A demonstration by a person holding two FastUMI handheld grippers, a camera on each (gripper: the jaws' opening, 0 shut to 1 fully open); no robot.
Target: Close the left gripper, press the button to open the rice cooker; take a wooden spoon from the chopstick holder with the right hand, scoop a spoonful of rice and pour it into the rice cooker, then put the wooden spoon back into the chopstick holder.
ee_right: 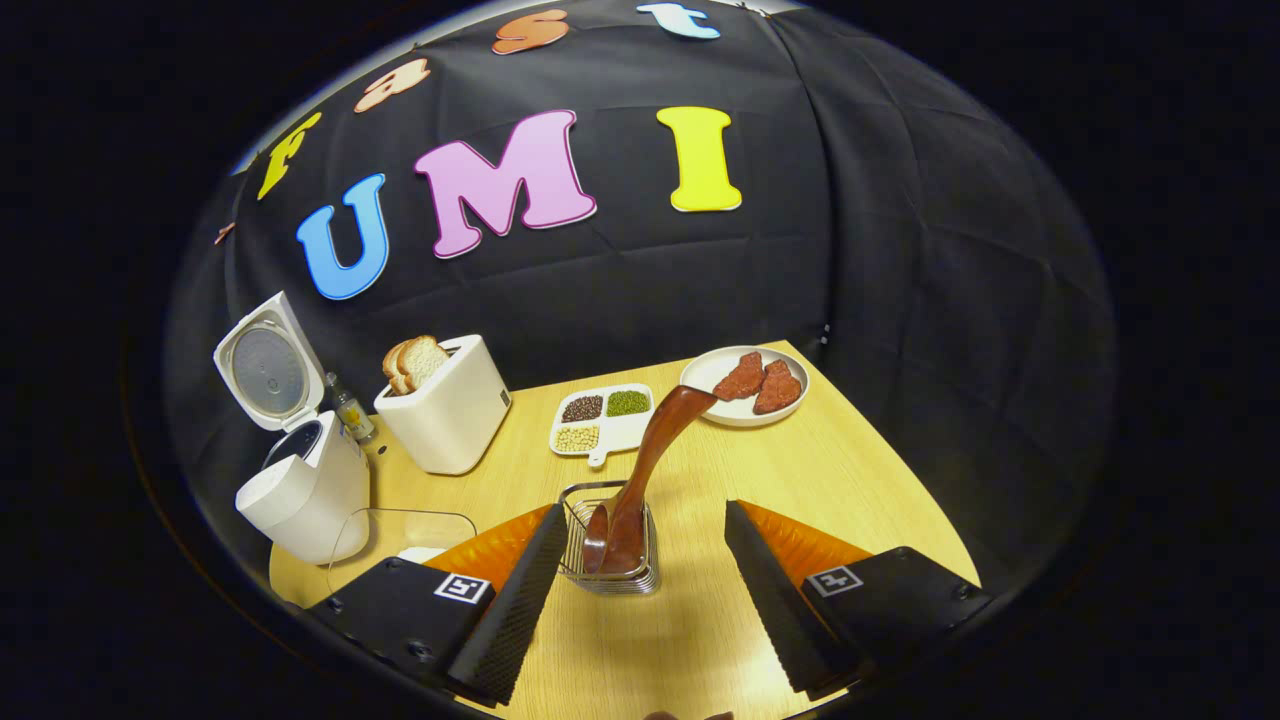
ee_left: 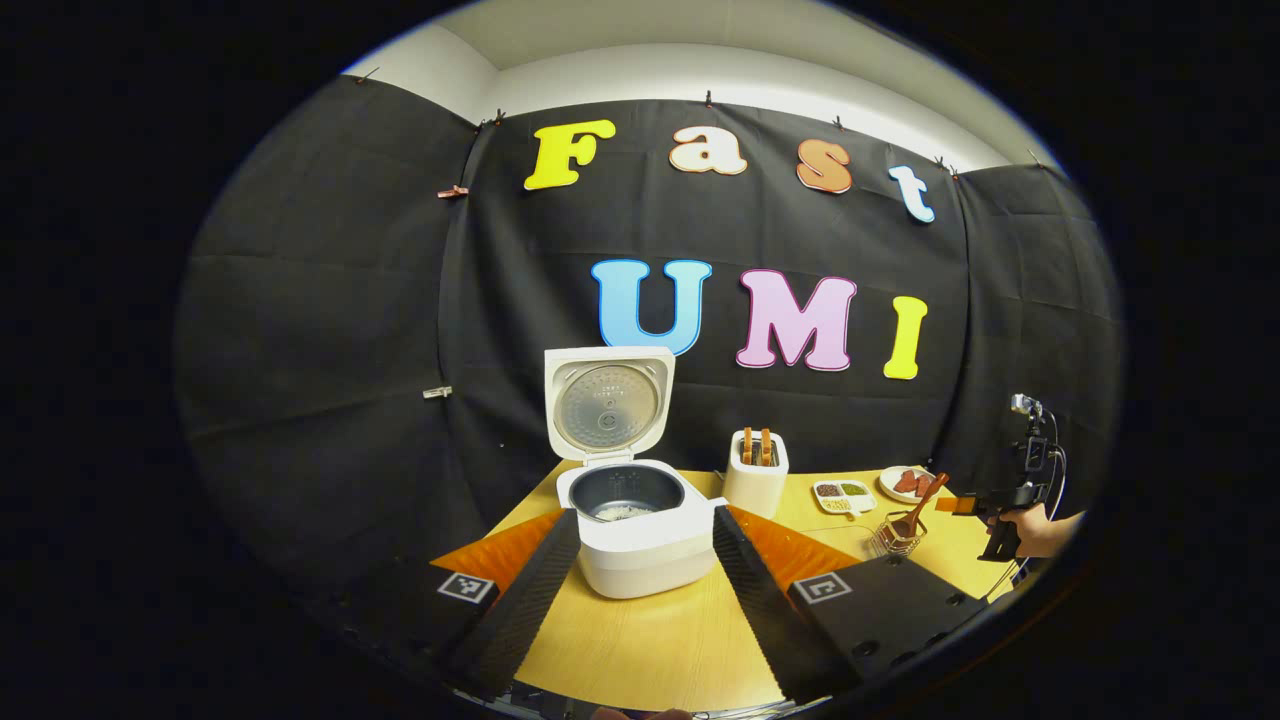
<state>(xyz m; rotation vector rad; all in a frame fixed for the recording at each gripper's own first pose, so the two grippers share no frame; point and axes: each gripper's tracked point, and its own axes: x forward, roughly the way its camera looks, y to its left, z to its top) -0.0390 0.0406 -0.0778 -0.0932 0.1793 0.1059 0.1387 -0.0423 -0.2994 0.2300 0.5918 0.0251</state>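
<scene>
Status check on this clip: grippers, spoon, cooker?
Both grippers open, left gripper facing rice cooker, lid up. Right gripper empty; wooden spoon standing in chopstick holder. Nothing in the way.

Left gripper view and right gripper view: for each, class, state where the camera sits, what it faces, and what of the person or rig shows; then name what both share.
Left gripper view: rides the left gripper, faces the open rice cooker; the right gripper and a hand show farther off.
Right gripper view: rides the right gripper, faces the chopstick holder with the wooden spoon; its fingers show.
Shared: rice cooker, toaster, holder, spoon, table.
</scene>
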